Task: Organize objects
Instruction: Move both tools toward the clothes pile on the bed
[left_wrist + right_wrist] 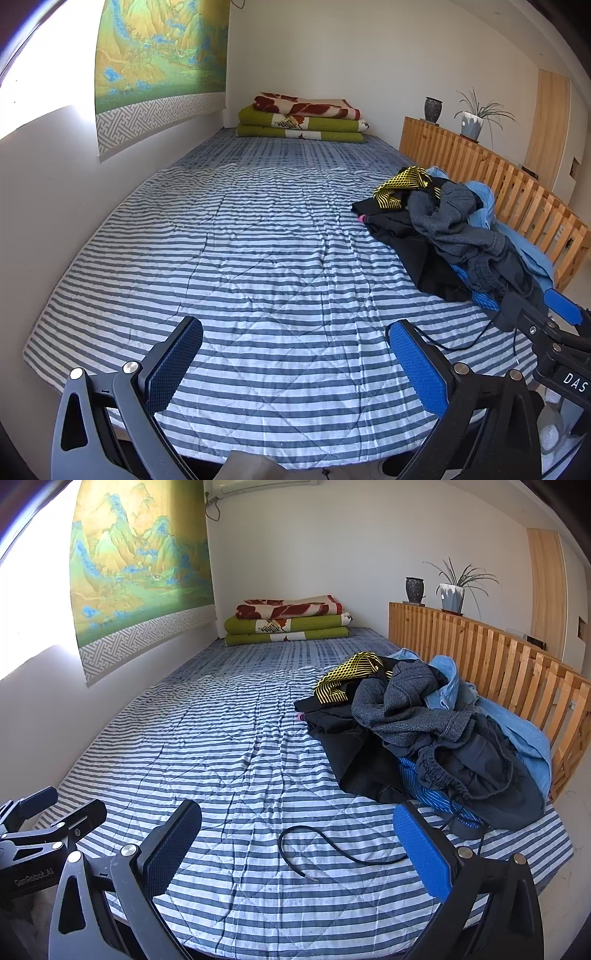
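Observation:
A heap of loose clothes (454, 236) lies on the right side of the striped bed (240, 240), also in the right wrist view (424, 734). It holds a yellow-and-black garment (347, 679), a grey knit (402, 705), dark trousers with a drawstring (476, 771) and a light blue piece (524, 738). A black cord (321, 845) trails from the heap onto the sheet. My left gripper (295, 358) is open and empty over the bed's near edge. My right gripper (295, 842) is open and empty, just short of the heap, its right finger (421, 849) near the trousers.
Folded blankets (303, 118) are stacked at the bed's far end. A wooden slatted rail (491, 173) runs along the right side, with a dark vase (433, 109) and a potted plant (472, 122) on it. A landscape scroll (159, 66) hangs on the left wall.

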A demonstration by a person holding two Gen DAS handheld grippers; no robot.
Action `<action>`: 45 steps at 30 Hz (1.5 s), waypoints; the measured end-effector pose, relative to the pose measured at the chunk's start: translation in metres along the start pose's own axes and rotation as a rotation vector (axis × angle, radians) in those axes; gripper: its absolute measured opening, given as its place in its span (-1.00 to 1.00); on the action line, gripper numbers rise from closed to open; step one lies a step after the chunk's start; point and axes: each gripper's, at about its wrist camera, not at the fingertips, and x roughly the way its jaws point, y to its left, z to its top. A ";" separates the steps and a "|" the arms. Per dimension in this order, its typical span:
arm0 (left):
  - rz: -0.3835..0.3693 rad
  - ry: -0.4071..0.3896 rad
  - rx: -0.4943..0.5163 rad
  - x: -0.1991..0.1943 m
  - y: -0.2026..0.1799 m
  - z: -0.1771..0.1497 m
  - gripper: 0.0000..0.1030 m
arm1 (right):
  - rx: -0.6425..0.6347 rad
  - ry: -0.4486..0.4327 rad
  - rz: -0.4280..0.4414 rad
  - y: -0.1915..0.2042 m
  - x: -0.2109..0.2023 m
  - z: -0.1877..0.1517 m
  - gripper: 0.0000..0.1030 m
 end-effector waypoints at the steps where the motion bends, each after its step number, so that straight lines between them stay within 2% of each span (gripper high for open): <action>1: -0.002 0.003 0.002 0.001 0.000 0.000 1.00 | 0.001 0.000 -0.001 0.000 0.000 0.000 0.98; 8: 0.006 0.027 -0.005 0.012 0.005 -0.003 1.00 | 0.014 -0.002 -0.004 -0.004 0.002 0.000 0.98; 19: 0.049 0.013 -0.004 0.017 0.006 -0.005 1.00 | 0.017 0.008 -0.007 -0.005 0.008 -0.002 0.98; 23: 0.034 0.025 -0.018 0.019 0.011 -0.005 1.00 | 0.013 0.005 -0.015 -0.006 0.010 -0.004 0.98; 33: 0.125 -0.025 -0.029 0.013 0.018 -0.005 1.00 | 0.030 0.020 -0.020 -0.011 0.017 -0.006 0.98; 40: 0.102 -0.011 -0.066 0.017 0.026 -0.006 0.99 | 0.035 0.020 -0.019 -0.015 0.020 -0.008 0.98; 45: 0.104 0.012 -0.031 0.028 0.021 -0.005 0.99 | 0.040 0.032 -0.008 -0.024 0.027 -0.008 0.98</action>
